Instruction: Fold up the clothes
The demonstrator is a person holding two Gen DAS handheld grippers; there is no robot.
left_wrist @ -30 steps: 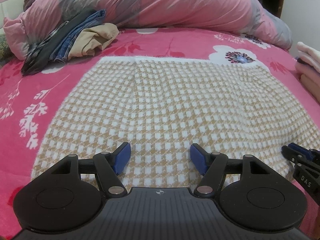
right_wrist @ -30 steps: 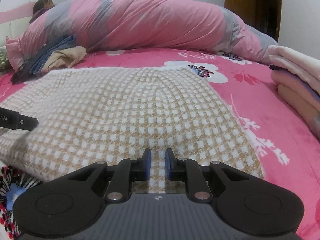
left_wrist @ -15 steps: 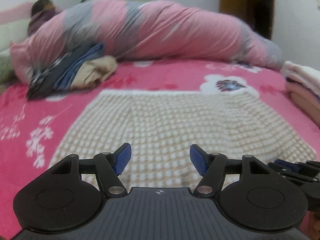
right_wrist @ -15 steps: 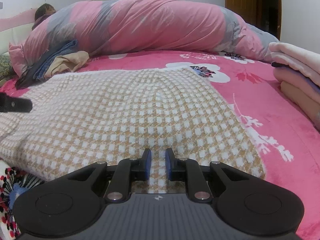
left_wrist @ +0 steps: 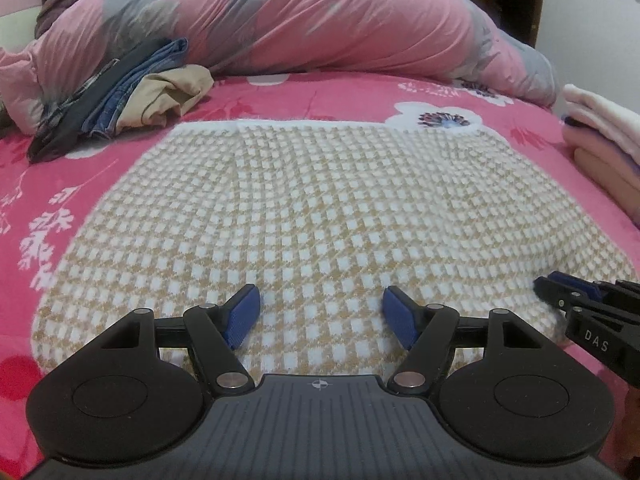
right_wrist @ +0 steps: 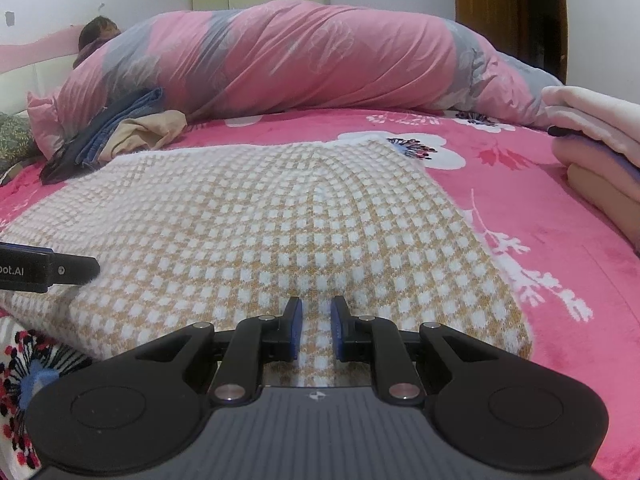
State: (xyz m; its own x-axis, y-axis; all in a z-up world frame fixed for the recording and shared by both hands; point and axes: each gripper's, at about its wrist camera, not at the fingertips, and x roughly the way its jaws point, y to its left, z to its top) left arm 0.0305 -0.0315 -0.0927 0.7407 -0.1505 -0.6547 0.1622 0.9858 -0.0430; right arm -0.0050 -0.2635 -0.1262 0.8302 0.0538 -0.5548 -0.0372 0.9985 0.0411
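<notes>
A: Left wrist view first. The left gripper (left_wrist: 320,312) sits over the near hem of the checked garment (left_wrist: 320,208), its fingers (left_wrist: 242,316) well apart and opening, with the cloth lying under the gap and neither pad pressing on it.

B: So that side is loose. And the right gripper (right_wrist: 316,330)?

A: Its fingers (right_wrist: 295,332) are nearly together with a strip of the checked cloth showing in the narrow gap. I judge it has the hem pinched, though I cannot see how deep the bite goes. From the left wrist it shows at four o'clock, at the garment's near right corner.

B: Then the risk is a one-sided lift. If the right hand pulls while the left has nothing, the hem would skew and the fold come out crooked.

A: Agreed. The knit also looks thick and soft, so a shallow pinch could slip out.

B: Farther out?

A: The garment lies flat in the middle of the pink bed (left_wrist: 340,100). A folded stack (right_wrist: 600,148) sits at two o'clock, and the unfolded pile (left_wrist: 132,92) at ten o'clock is near the far left corner.

B: A fold carried too far could drag onto that pile.

A: Beyond it all lies a rolled quilt (right_wrist: 300,60).
</notes>
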